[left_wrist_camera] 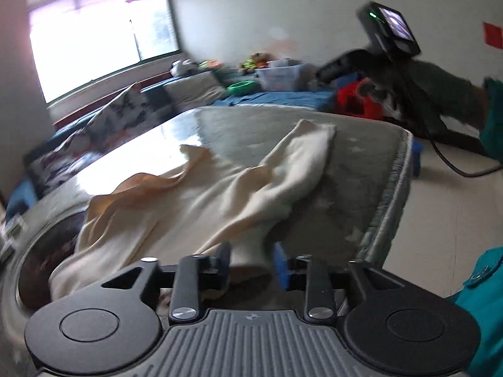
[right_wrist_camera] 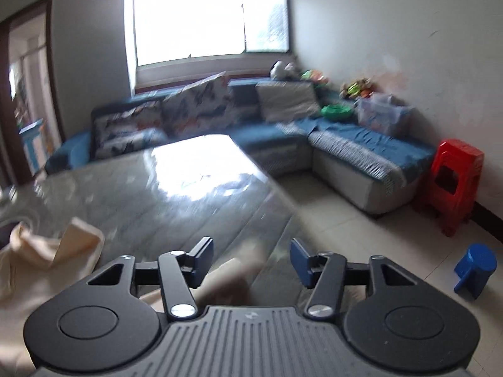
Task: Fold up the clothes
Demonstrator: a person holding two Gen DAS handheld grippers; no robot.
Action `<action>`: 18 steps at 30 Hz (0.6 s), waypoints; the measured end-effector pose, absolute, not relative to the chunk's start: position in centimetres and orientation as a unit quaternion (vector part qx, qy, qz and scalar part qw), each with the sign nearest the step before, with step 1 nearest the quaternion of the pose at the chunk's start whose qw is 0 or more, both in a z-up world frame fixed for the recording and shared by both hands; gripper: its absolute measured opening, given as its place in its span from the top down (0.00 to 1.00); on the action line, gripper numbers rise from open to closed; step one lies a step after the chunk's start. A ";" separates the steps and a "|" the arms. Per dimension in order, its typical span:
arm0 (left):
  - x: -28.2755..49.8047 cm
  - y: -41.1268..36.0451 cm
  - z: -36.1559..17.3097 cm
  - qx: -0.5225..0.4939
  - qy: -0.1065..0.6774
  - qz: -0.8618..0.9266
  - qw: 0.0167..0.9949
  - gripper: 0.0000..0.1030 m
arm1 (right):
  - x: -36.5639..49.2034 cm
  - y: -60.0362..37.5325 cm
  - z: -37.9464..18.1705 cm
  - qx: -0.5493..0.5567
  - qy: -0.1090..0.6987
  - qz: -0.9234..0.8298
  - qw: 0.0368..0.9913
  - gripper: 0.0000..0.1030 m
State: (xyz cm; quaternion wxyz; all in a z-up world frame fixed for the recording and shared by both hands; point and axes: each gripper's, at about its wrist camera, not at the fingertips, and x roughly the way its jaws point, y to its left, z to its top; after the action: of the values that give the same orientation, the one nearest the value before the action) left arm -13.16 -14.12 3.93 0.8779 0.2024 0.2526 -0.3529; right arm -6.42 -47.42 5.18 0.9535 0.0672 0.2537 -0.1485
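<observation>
A cream garment point(left_wrist_camera: 201, 201) lies crumpled across the glossy grey table point(left_wrist_camera: 245, 125), one sleeve stretched toward the far right corner. My left gripper point(left_wrist_camera: 251, 262) is at its near edge with cloth between the blue pads; the jaws stand partly apart, so a firm grip is unclear. The right gripper's body point(left_wrist_camera: 389, 62) is held up in the air beyond the table's right side. In the right wrist view my right gripper point(right_wrist_camera: 248, 262) is open above the table point(right_wrist_camera: 176, 194), over a blurred bit of cream cloth point(right_wrist_camera: 232, 279); more of the garment point(right_wrist_camera: 53, 251) lies at lower left.
A blue corner sofa point(right_wrist_camera: 345, 144) with patterned cushions point(right_wrist_camera: 195, 103) stands behind the table under the window. A clear box point(right_wrist_camera: 380, 113) and toys sit on it. Red stacked stools point(right_wrist_camera: 452, 182) and a blue stool point(right_wrist_camera: 474, 267) stand on the tiled floor to the right.
</observation>
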 end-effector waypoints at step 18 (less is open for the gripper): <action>-11.4 -12.7 5.3 0.133 0.323 -0.386 0.854 0.90 | -9.3 -43.0 5.3 0.021 0.268 -0.072 0.961 0.36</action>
State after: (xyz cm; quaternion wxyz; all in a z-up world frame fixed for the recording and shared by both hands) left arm -11.41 -12.71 5.26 0.8539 0.1334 0.3230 -0.3857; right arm -9.33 -43.04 5.35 0.9606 0.0214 0.2676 -0.0722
